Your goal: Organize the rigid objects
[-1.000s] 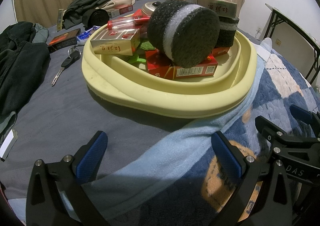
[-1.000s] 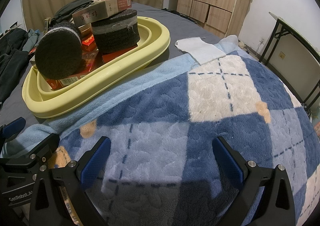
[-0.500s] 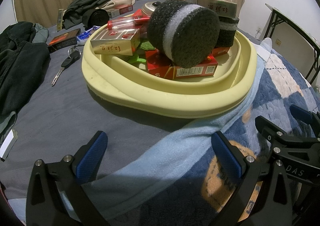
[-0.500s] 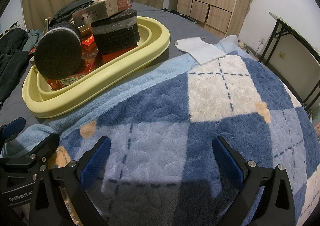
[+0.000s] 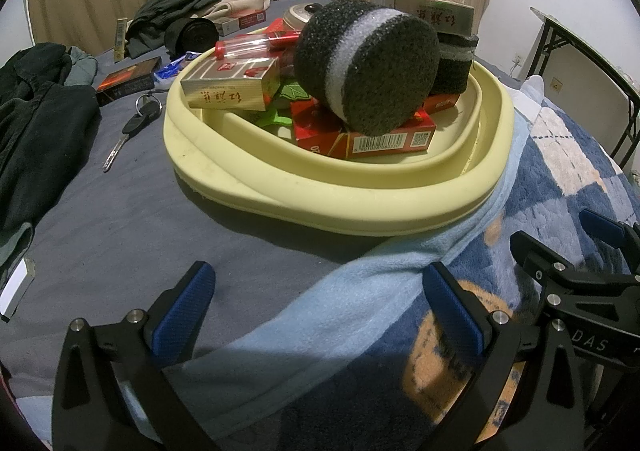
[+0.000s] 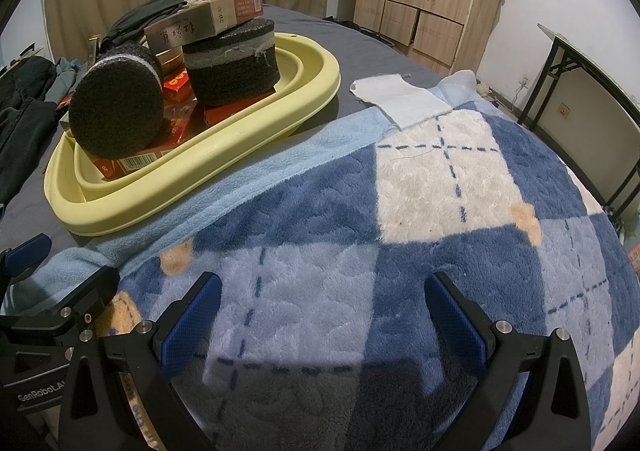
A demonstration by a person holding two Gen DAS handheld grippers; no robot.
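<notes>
Bed clutter, keys included, is showing only leftward; both tools, left tool and right tool, are gaping empty beside the yellow basin.

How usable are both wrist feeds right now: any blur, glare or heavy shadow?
Left wrist view: sharp, fisheye-bent at the edges, the pale yellow plastic basin casting a dark shadow on the grey sheet. Right wrist view: sharp too, a hard-edged shadow darkening the blue checked fleece blanket near the lens; no glare.
</notes>
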